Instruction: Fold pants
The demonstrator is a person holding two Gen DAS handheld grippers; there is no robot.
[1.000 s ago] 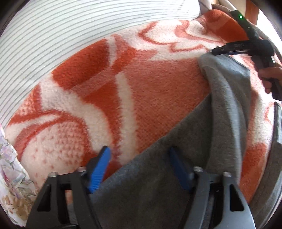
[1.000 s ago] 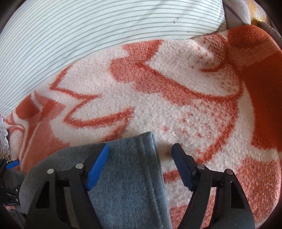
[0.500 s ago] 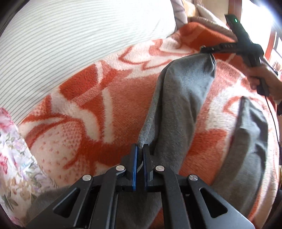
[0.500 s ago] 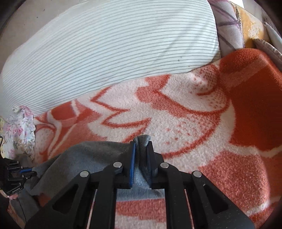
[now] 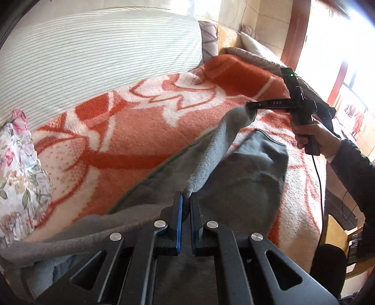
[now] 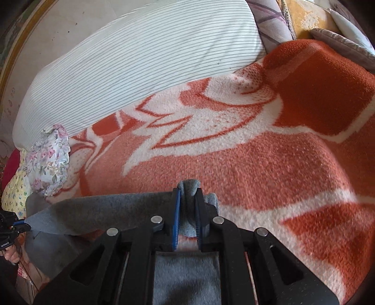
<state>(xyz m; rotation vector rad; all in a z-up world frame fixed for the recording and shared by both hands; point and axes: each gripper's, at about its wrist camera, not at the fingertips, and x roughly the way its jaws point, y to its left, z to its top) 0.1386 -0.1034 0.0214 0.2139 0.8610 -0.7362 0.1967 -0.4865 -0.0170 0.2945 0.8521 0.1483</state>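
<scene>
Grey fleece pants [image 5: 243, 183] lie on an orange and white blanket [image 5: 131, 131]. My left gripper [image 5: 185, 201] is shut on one end of a lifted pant edge. My right gripper [image 6: 187, 194] is shut on the other end, with a fold of the grey pants [image 6: 189, 187] pinched between its blue pads. In the left wrist view the right gripper [image 5: 250, 106] holds the cloth up at the far right, so the edge hangs stretched between both grippers above the rest of the pants. In the right wrist view the left gripper [image 6: 22, 226] shows at the far left edge.
A large striped white pillow [image 5: 93, 65] lies along the back of the bed. A floral cloth [image 5: 16, 169] sits at the left edge; it also shows in the right wrist view [image 6: 46, 164]. More cushions [image 6: 339, 21] are at the back right. A window and wooden frame [image 5: 295, 35] stand at the right.
Both grippers closed on the pant edge, then lifted it and pulled back toward me. The cloth now hangs higher and stretched between them, over the other pant leg.
</scene>
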